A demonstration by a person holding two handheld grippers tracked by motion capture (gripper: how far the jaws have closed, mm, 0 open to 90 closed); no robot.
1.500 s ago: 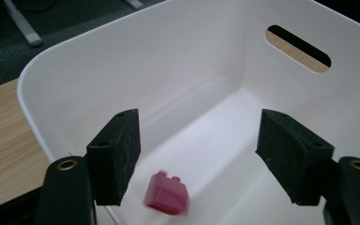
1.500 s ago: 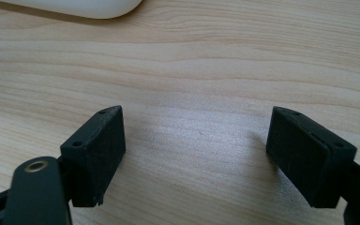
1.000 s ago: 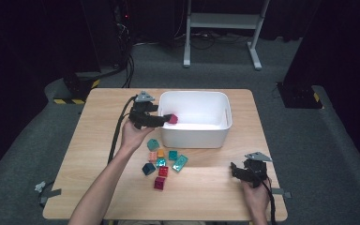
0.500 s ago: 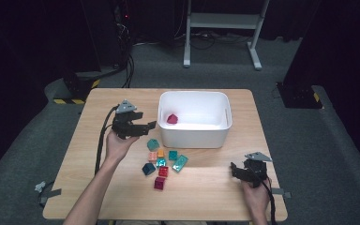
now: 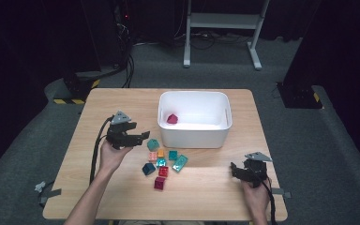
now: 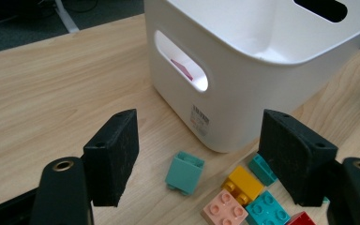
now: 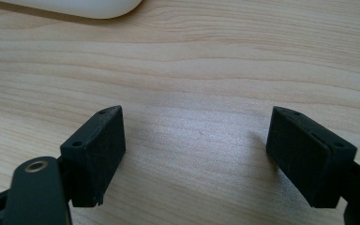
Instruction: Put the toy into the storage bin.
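My left gripper [image 5: 143,137] hovers open just left of the white bin [image 5: 194,136], its jaws pointing at a teal brick [image 5: 153,144]. In the left gripper view that teal brick [image 6: 184,172] lies on the table between and beyond the wide-apart jaws of the left gripper [image 6: 200,154], untouched. A dark pink brick [image 5: 172,118] lies inside the bin and shows through the handle slot [image 6: 183,70]. My right gripper [image 5: 234,169] rests open near the table's front right; between the jaws of the right gripper [image 7: 194,136] is bare wood.
Several loose bricks lie in front of the bin: orange [image 5: 161,153], salmon [image 5: 153,157], teal [image 5: 173,154], dark blue [image 5: 148,168], red [image 5: 163,171], magenta [image 5: 160,183]. The bin wall [image 6: 243,93] stands close ahead of the left jaws.
My left gripper has drawn back from the bin's left rim, moving left, nearer and lower, ending beside the loose bricks. The pink brick stays in the bin. The right gripper has not moved.
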